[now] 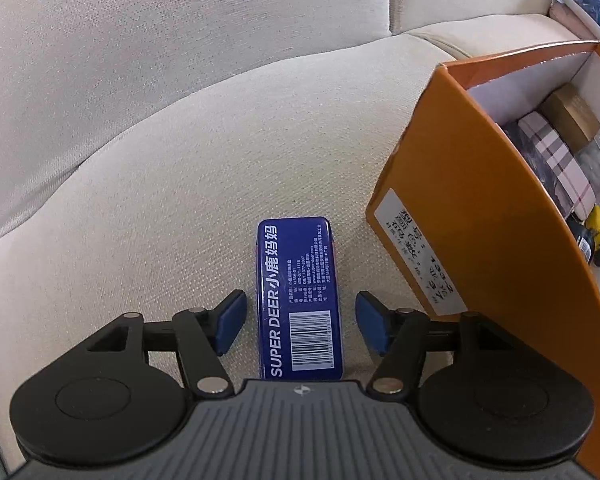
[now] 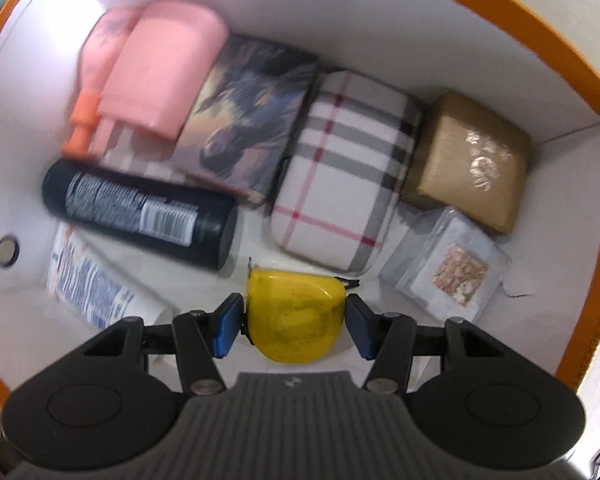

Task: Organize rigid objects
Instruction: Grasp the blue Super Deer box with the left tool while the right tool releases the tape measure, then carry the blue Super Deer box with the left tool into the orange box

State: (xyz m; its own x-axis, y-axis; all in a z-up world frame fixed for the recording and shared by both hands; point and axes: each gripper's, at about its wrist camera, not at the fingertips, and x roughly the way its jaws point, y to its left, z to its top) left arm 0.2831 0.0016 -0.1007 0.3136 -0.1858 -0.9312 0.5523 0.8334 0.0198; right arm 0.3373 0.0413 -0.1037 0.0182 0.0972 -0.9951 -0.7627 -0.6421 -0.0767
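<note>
A blue tin [image 1: 300, 300] marked SUPER DEER lies on the cream sofa cushion [image 1: 180, 160], just beside the orange box [image 1: 480, 220]; my left gripper [image 1: 298, 322] hangs over it with jaws spread wide, pads clear of both its sides. Inside that box, my right gripper [image 2: 292, 326] clasps a yellow tape measure [image 2: 296, 316] low over the white floor, near a black can [image 2: 140, 216], a plaid case [image 2: 340, 172], a gold box [image 2: 468, 160] and pink containers [image 2: 156, 68].

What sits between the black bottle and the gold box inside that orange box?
In the right wrist view, a horse-picture box and a plaid case lie between the black bottle and gold box.
</note>
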